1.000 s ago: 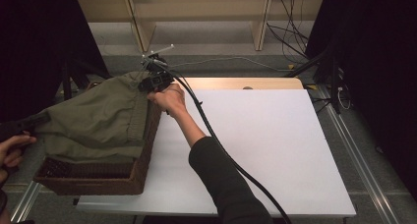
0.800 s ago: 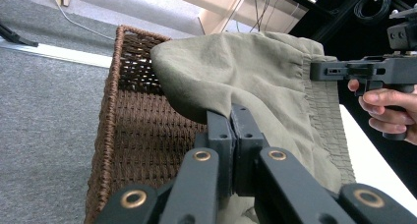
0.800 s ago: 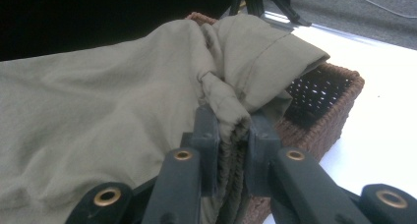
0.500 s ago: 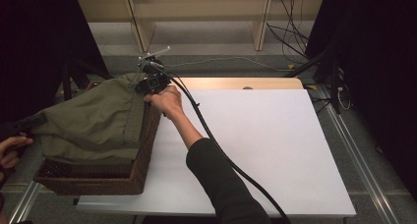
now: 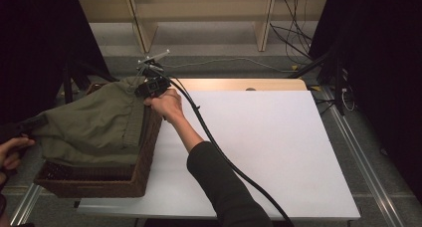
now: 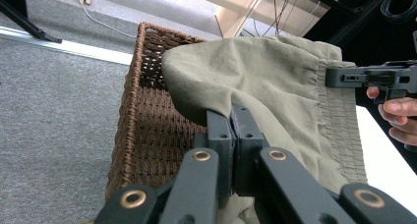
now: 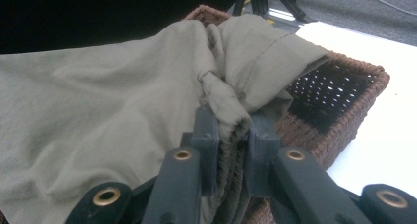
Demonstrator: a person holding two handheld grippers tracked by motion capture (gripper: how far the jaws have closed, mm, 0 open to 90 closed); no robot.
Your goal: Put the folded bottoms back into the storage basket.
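We are looking down on a white desk [image 5: 259,152]. A brown wicker basket [image 5: 99,179] is standing at the left edge of the desk, and it is reaching past this edge. An olive green garment [image 5: 94,127] is lying stretched over the top of the basket and is covering most of its opening.

The left tongs [image 6: 231,123] are pinching one edge of the garment; in the left gripper view the two black jaws are pressed together with the fabric folded between them. In the high view this end of the cloth is reaching beyond the left side of the basket, where the left hand [image 5: 11,152] is showing at the picture's border. The left tongs themselves are too dark there to make out.

The right tongs [image 7: 231,130] are pinching a bunched fold of the garment, near its gathered waistband. In the right gripper view the cloth is squeezed between the jaws, just above the woven rim of the basket. In the high view the right hand [image 5: 166,105] is holding the right tongs [image 5: 142,82] over the far right corner of the basket, and a thick black cable [image 5: 224,160] is trailing from them across the desk toward the near edge.

The garment is hanging taut between the two tongs, slightly lifted over the basket.
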